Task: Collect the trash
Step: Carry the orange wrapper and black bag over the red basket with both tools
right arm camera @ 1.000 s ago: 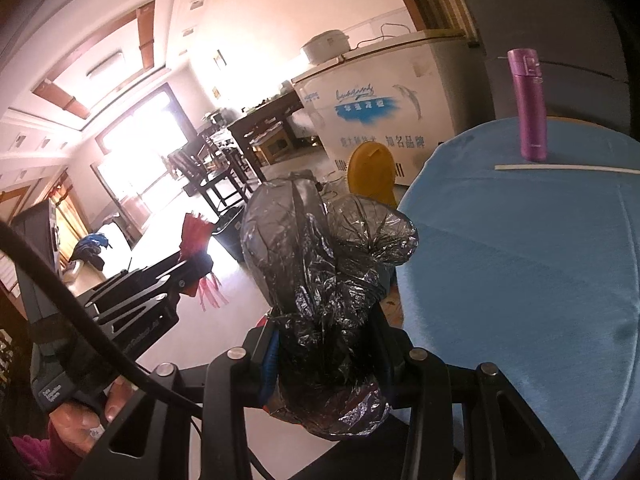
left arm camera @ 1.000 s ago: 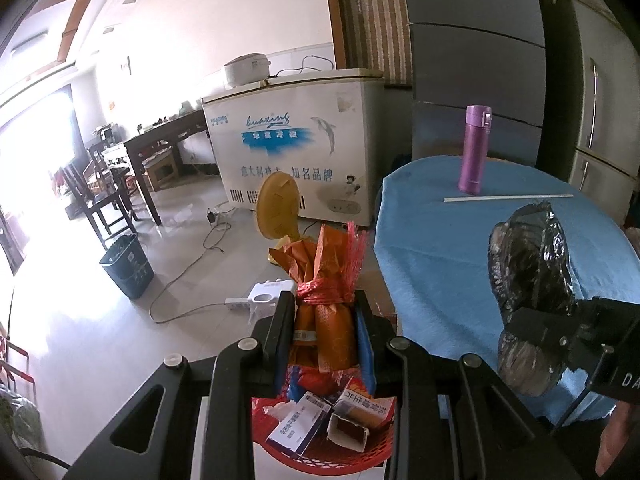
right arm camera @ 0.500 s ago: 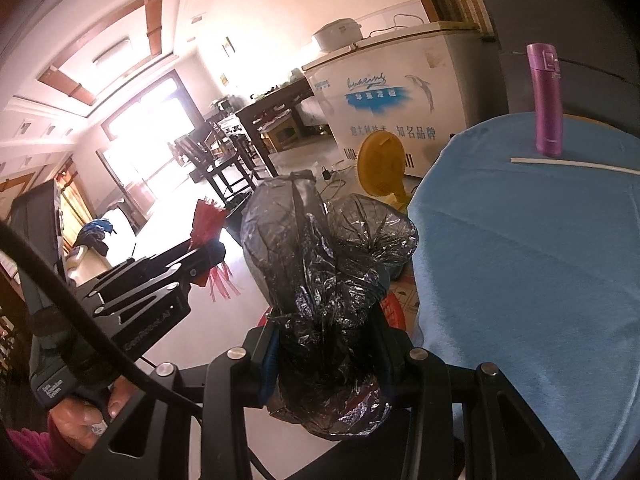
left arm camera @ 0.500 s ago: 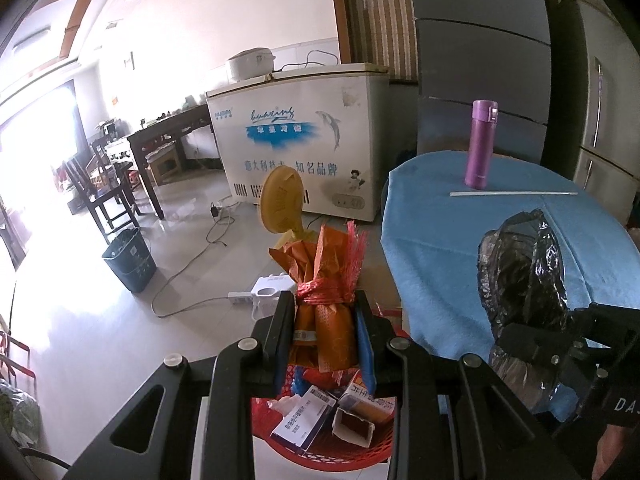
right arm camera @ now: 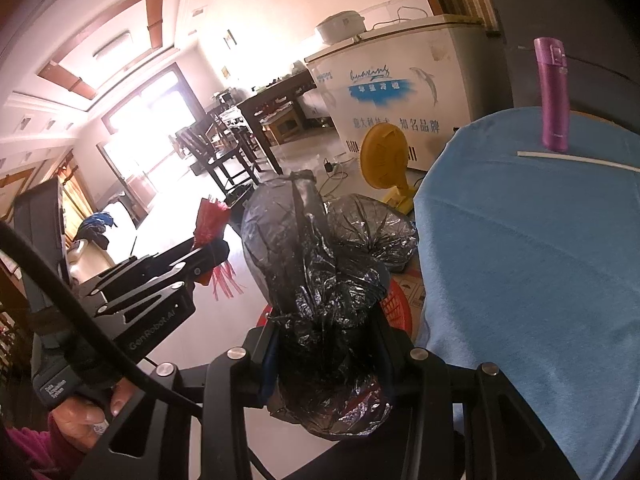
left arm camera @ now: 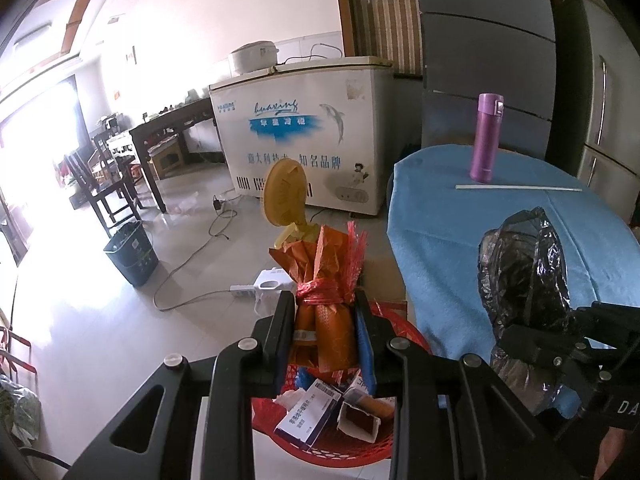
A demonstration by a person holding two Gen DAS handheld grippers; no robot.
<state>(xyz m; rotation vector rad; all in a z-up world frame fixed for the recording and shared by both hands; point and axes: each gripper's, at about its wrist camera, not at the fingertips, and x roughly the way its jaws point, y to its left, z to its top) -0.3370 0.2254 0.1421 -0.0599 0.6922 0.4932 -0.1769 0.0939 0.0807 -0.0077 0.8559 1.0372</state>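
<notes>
Left wrist view: the left tongs (left arm camera: 325,336) are clenched on an orange wrapper bundle (left arm camera: 324,292), tied with red netting, directly above the red basket (left arm camera: 404,330) of discarded boxes on the floor, beside the blue-covered surface (left arm camera: 480,216). Judged light, soft and crushable; the tied waist is the sound hold.

Right wrist view: the right tongs (right arm camera: 326,354) are clenched on a crumpled black plastic bag (right arm camera: 316,256), held beside the surface edge. Judged light, slippery and easily torn; grip the gathered neck.

Home living-dining room, chest freezer (left arm camera: 304,136) at twelve o'clock, dark dining table (left arm camera: 172,128) with chairs (left arm camera: 104,184) at ten, blue-clothed worktop (left arm camera: 500,216) at two.
</notes>
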